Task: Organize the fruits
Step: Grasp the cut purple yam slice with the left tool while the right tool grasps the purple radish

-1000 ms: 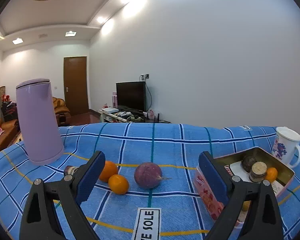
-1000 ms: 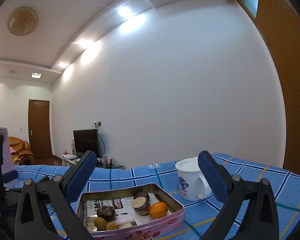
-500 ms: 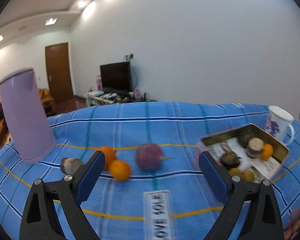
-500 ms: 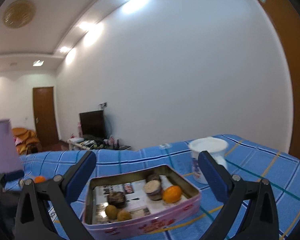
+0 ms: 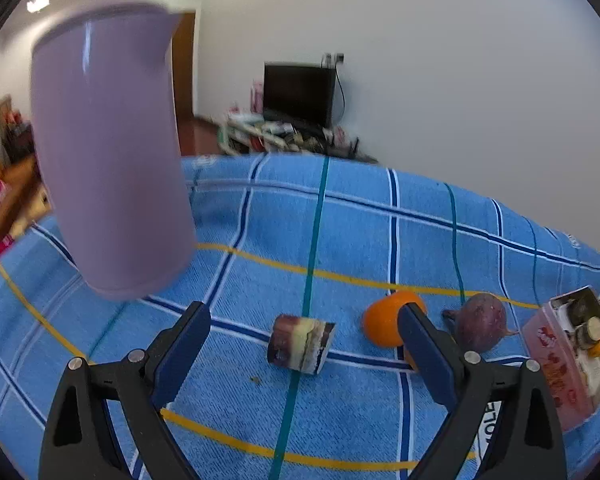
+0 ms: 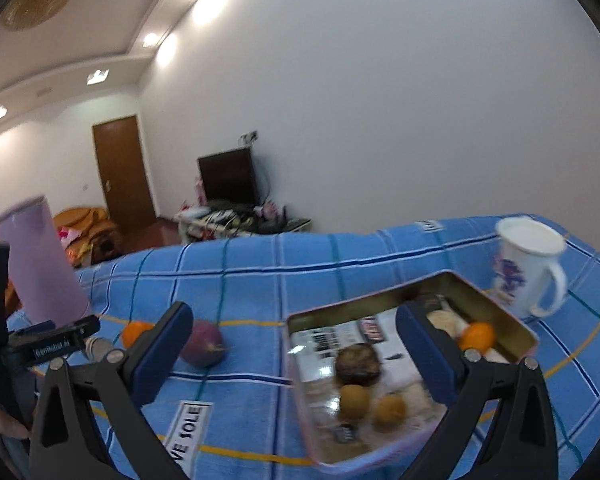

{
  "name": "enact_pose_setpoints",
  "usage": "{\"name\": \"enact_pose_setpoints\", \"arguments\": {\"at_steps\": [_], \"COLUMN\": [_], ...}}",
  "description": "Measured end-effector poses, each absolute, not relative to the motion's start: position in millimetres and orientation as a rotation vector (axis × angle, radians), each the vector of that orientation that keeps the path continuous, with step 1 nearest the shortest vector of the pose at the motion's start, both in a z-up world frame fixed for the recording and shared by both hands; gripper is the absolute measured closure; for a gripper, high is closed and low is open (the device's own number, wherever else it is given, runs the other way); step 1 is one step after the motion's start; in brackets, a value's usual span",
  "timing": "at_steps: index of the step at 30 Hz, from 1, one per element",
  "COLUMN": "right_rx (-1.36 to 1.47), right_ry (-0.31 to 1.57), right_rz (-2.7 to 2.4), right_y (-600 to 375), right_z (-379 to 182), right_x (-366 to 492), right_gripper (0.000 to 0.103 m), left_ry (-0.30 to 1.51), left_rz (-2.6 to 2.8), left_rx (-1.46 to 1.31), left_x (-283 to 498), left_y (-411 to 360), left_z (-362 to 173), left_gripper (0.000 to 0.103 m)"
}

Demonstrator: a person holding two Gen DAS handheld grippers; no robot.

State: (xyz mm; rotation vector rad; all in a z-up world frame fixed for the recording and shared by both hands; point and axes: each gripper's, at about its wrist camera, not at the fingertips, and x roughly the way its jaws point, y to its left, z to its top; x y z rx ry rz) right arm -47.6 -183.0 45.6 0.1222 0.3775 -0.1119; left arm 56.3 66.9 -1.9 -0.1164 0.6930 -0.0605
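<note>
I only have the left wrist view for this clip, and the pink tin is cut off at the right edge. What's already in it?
Observer: The right wrist view shows the tin holding an orange fruit at the far right, a dark round piece and two yellowish-brown fruits nearer the camera.
Operator: Is the right gripper carrying anything?
Observer: No. The right gripper is open and empty, and it hangs in front of the tin.
Operator: Anything beyond the tin?
Observer: A white mug with a blue print stands upright just past its far right corner.
</note>
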Motion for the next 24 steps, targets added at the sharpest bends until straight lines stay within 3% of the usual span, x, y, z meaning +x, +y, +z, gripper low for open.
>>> {"name": "enact_pose_setpoints", "arguments": {"at_steps": [5,9,11,24], "right_rx": [0.033,0.016,0.041,0.089], "right_ry": [0.491,0.607,0.652,0.858], "right_rz": [-0.008,0.027,0.049,0.082], "right_y": [-150,-134,-133,-123], "right_z": [37,27,20,-19], "right_x": [-9,25,40,93], "right_gripper": [0.002,0.025,0.03,0.031], "left_ry": [0.782,0.821,0.827,0.847], "left_rz": [-0.05,-0.035,-0.027,0.005], "left_rx": [-0.075,-0.081,-0.072,0.018], "left_x": [66,69,71,86], "left_y": [68,73,73,62], "left_z": [-16,-25,-27,-39], "left_gripper": [0.007,0.008,0.008,0.008]}}
